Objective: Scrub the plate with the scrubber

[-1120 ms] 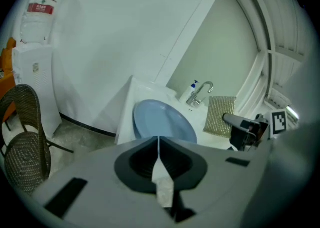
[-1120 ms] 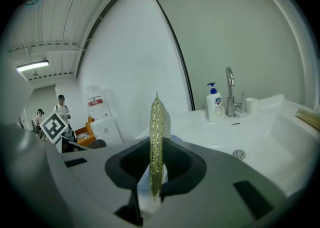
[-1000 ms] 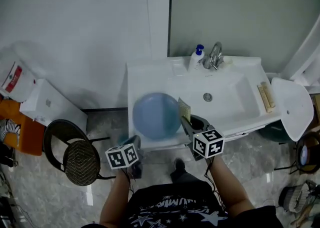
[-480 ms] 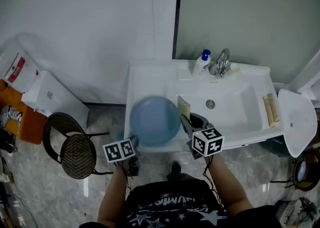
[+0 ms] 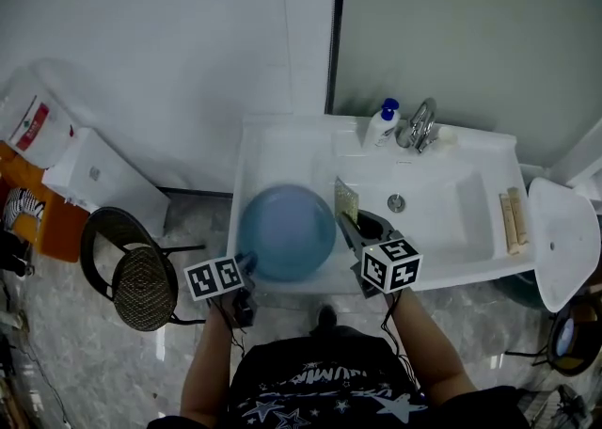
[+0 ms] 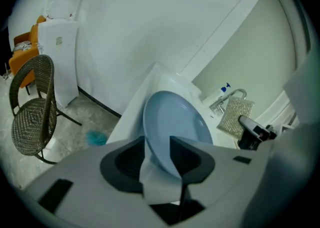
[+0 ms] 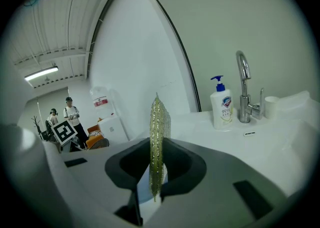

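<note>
Head view: the plate [image 5: 287, 231] sits at centre frame on the white counter [image 5: 273, 145], left of the basin [image 5: 442, 211]. Its near rim is at the left gripper [image 5: 246, 267]. The right gripper [image 5: 346, 225], just right of the plate, holds the scrubber [image 5: 346, 199] on edge.

Left gripper view: the jaws are opening with the plate's rim between them, no longer pinched. The plate looks stiff, glazed and breakable, probably slick when wet, so the near rim is the sensible hold. A wicker chair [image 6: 30, 112] stands on glossy floor at the left.

Right gripper view: the jaws are clamped on the scrubber's lower edge. It looks thin, light and bendable. A soap bottle [image 7: 221, 104] and tap [image 7: 245, 87] stand at the right.
</note>
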A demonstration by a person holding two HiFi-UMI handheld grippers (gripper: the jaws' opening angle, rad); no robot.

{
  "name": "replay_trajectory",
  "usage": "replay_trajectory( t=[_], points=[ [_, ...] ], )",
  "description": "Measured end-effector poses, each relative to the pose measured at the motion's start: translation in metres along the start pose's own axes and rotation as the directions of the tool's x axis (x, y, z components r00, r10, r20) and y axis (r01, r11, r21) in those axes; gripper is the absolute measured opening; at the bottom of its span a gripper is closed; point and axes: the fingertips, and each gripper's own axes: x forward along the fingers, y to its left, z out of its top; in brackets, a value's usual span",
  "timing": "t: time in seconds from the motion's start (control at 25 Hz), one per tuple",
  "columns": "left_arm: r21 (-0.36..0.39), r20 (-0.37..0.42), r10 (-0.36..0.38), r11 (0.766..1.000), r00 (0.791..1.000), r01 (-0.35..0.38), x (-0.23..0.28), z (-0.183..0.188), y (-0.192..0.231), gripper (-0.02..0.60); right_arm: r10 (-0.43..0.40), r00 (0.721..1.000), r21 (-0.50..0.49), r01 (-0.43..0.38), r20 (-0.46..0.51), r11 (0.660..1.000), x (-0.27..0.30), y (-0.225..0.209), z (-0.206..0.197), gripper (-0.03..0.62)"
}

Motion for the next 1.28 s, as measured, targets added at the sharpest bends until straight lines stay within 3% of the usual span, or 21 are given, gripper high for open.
replay_trajectory(
  t=[0.6, 0.96, 1.28],
  points=[
    [-0.043, -0.067, 0.09, 0.995, 0.994, -0.093, 0.023, -0.009, 0.01, 0.164, 0.06, 0.998, 0.004, -0.059, -0.015, 0.998, 0.018, -0.019, 0.004, 0.072],
    [0.046, -0.128, 0.183, 0.983, 0.975, -0.178, 0.032, -0.015, 0.012, 0.163, 0.085, 0.996, 0.007, -0.084, -0.022, 0.996, 0.026, -0.027, 0.005, 0.072],
    [0.05, -0.142, 0.245, 0.969, 0.959, -0.241, 0.034, -0.013, 0.019, 0.114, 0.103, 0.994, 0.008, -0.103, -0.026, 0.995, 0.031, -0.029, 0.004, 0.071]
  ],
)
